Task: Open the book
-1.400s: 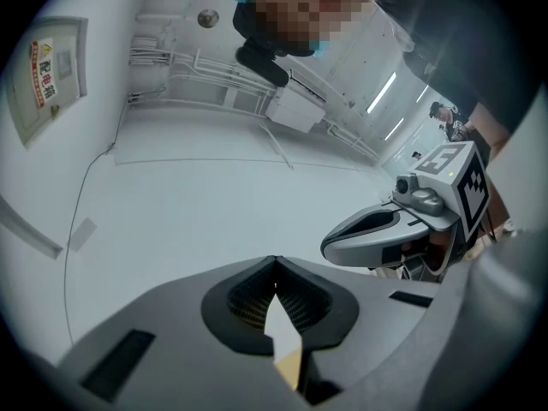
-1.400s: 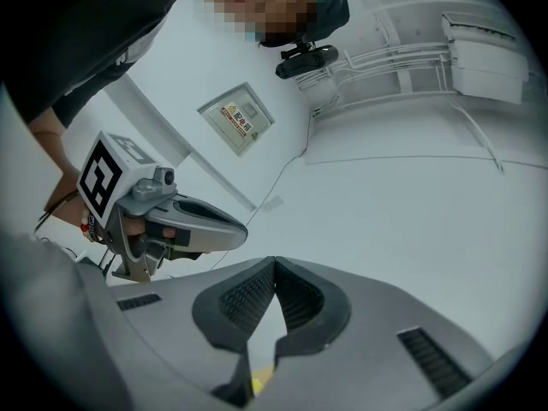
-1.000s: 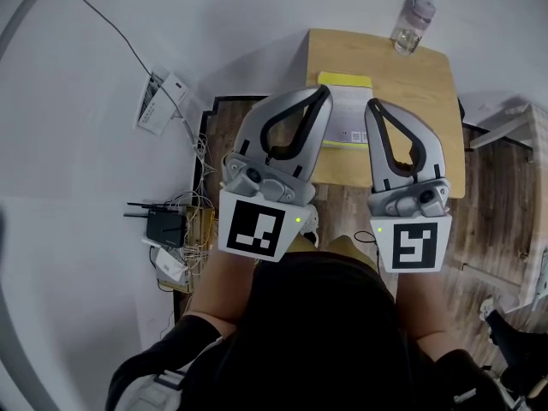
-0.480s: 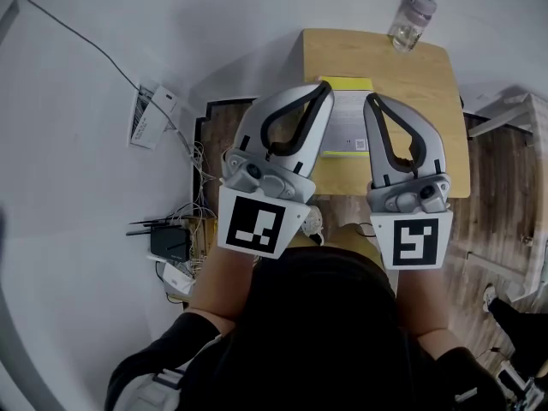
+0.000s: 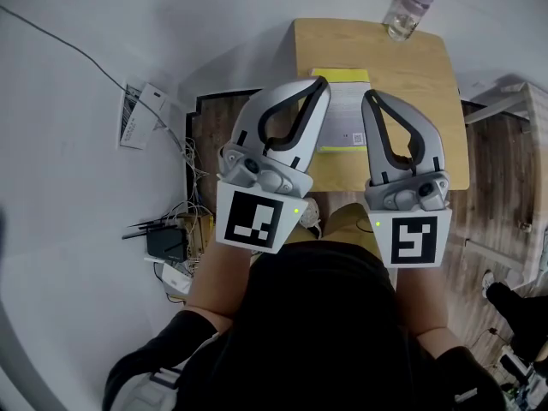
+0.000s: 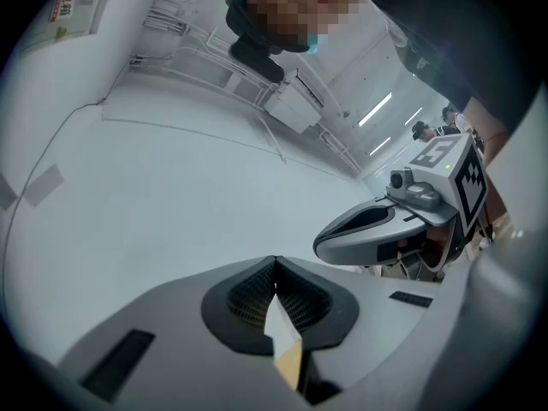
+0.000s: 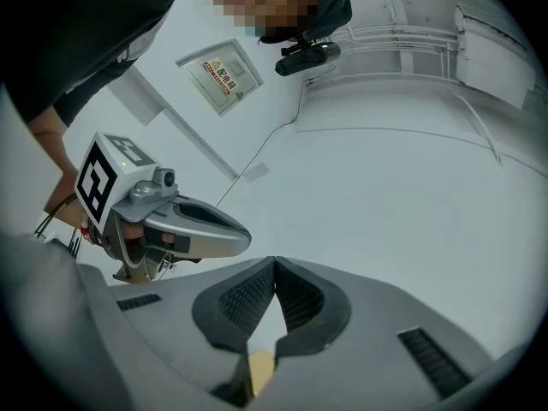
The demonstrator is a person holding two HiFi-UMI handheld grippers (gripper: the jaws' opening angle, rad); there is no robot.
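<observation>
A: What is the surface like?
B: It is a small wooden surface (image 5: 428, 101), light brown, standing on a dark plank floor (image 5: 497, 195) close beside a white wall (image 5: 68, 229).

A: And the room around it?
B: To the left, down by the wall, a black router (image 5: 164, 243) with thin aerials sits beside a tangle of wires (image 5: 195, 217). A white box (image 5: 141, 114) shows further along the wall, and one thin cable (image 5: 68, 48) runs away across the white.

A: Any containers?
B: One. A clear bottle (image 5: 404, 11) with a pale lid stands upright at the far edge of the surface, well apart from everything else on it. Whether it holds anything I cannot tell.

A: Where is the book?
B: The book (image 5: 344, 118) lies flat on the surface, nearer its left side. It has a white cover with a yellow-green strip along the far edge, and it looks closed. In the head view both grippers reach over it and hide its two sides.

A: And the jaws?
B: The left gripper (image 5: 320, 82) has its jaws closed tip to tip with nothing between them, and its own view shows mostly pale wall beyond. The right gripper (image 5: 369, 98) is the same, its jaws pressed together and empty. The two are held side by side, near each other, with the marker cubes towards the person
</observation>
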